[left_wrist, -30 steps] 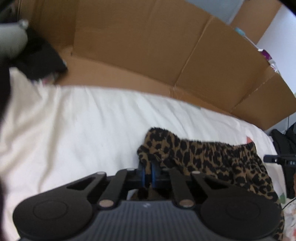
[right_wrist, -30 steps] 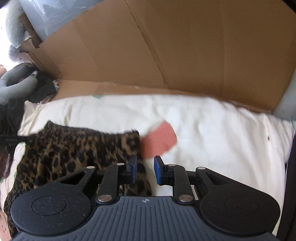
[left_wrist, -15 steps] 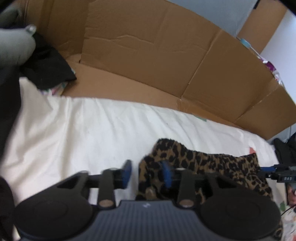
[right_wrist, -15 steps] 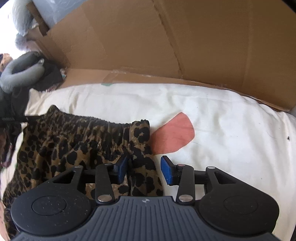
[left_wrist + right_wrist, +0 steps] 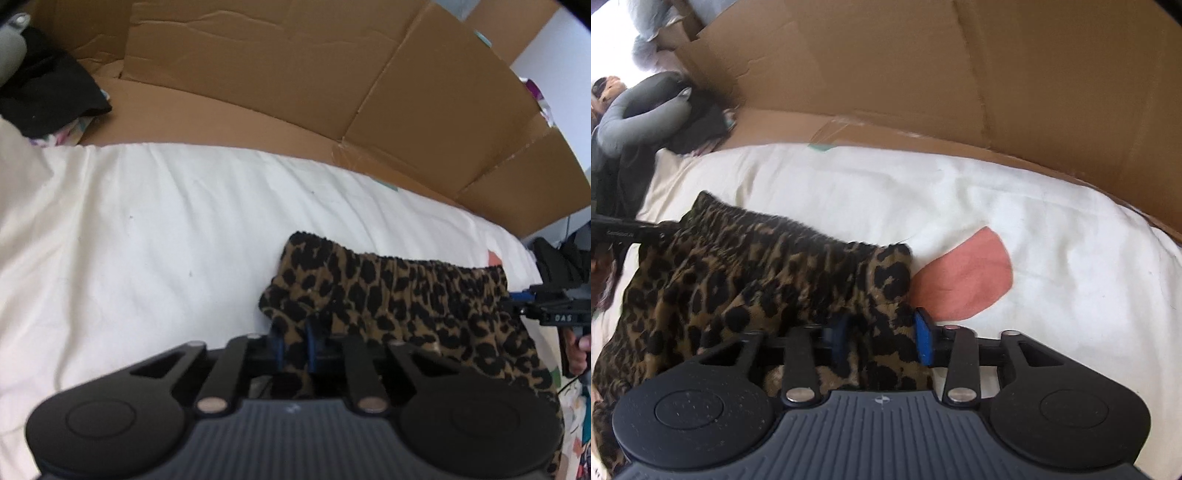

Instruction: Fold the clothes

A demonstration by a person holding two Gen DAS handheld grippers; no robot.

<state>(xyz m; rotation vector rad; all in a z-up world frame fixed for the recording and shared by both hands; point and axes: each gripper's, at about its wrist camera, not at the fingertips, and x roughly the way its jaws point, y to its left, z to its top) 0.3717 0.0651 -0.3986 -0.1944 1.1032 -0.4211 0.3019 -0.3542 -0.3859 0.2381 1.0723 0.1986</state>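
Fabric fills the gap between both pairs of blue pads. The left gripper has its jaws closing, narrowed on a bunched corner of the leopard-print garment at its gathered waistband; the pads press the cloth. The right gripper is closing too — its jaws stand wider, with the opposite waistband corner lying between them, and the right-hand pad shows a bare blue face, so whether it presses the cloth cannot be told.

The garment lies spread on a cream sheet, waistband toward the cardboard wall behind.

Writing: the left wrist view shows white letters "DAS" on the black body of the other gripper at its right edge, where a fingertip of the holding hand shows. The right wrist view shows small print on the opposite gripper at its left edge — too blurred to read.

Only the right wrist view shows a salmon-pink patch on the sheet just beside the waistband corner, and a grey neck pillow on dark clothing. The left wrist view shows black cloth at upper left.
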